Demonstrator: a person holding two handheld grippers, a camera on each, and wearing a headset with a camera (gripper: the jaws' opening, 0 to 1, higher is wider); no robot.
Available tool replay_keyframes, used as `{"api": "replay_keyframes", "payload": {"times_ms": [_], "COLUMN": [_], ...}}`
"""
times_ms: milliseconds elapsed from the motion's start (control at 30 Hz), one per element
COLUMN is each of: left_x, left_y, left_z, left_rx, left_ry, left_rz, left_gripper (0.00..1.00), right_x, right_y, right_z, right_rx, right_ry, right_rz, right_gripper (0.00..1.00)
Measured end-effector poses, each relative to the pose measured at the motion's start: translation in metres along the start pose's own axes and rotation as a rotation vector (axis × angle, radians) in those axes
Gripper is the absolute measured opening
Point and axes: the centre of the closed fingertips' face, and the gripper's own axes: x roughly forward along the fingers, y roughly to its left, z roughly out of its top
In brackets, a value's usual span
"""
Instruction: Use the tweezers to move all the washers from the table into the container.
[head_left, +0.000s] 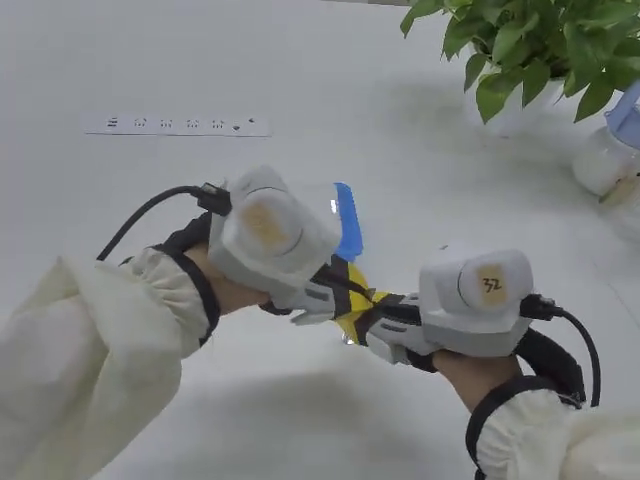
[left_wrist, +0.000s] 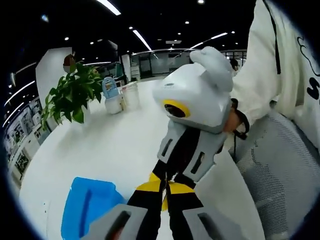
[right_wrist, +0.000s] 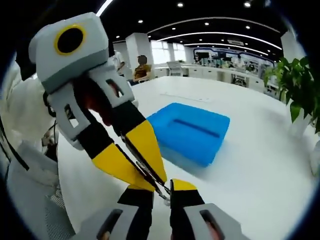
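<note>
Low over the white table (head_left: 330, 100) my two grippers meet tip to tip. The left gripper (head_left: 352, 288) comes in from the left and the right gripper (head_left: 356, 322) from the right, yellow jaw tips touching. In the right gripper view, thin metal tweezers (right_wrist: 150, 174) lie pinched between the left gripper's yellow jaws. Their end reaches into my right gripper (right_wrist: 161, 192), whose jaws stand nearly together around it. A blue container (head_left: 347, 220) lies just behind the left gripper. The same blue container (right_wrist: 187, 130) looks like a shallow tray with a sunken middle.
A white power strip (head_left: 175, 124) lies at the far left of the table. A potted plant (head_left: 530, 50) and white jars (head_left: 605, 160) stand at the far right. A mesh chair (left_wrist: 285, 165) is beside the person. Someone sits in the distance (right_wrist: 142, 67).
</note>
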Motion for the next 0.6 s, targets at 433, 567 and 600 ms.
{"api": "replay_keyframes", "payload": {"times_ms": [433,567,600], "left_x": [0.002,-0.012,-0.015], "left_y": [0.009,0.016,0.017], "left_z": [-0.01,-0.018,-0.019], "left_rx": [-0.164,-0.314,-0.349], "left_ry": [-0.008,-0.039,-0.048], "left_rz": [0.158,0.221,0.23], "left_gripper": [0.02,0.25,0.31], "right_x": [0.001,0.0,0.0], "right_y": [-0.007,-0.009,-0.01], "right_z": [-0.002,-0.002,-0.002], "right_rx": [-0.097,-0.087,-0.082], "right_ry": [0.032,0.029,0.029], "right_rz": [-0.054,-0.055,-0.056], "right_gripper": [0.03,0.03,0.03]}}
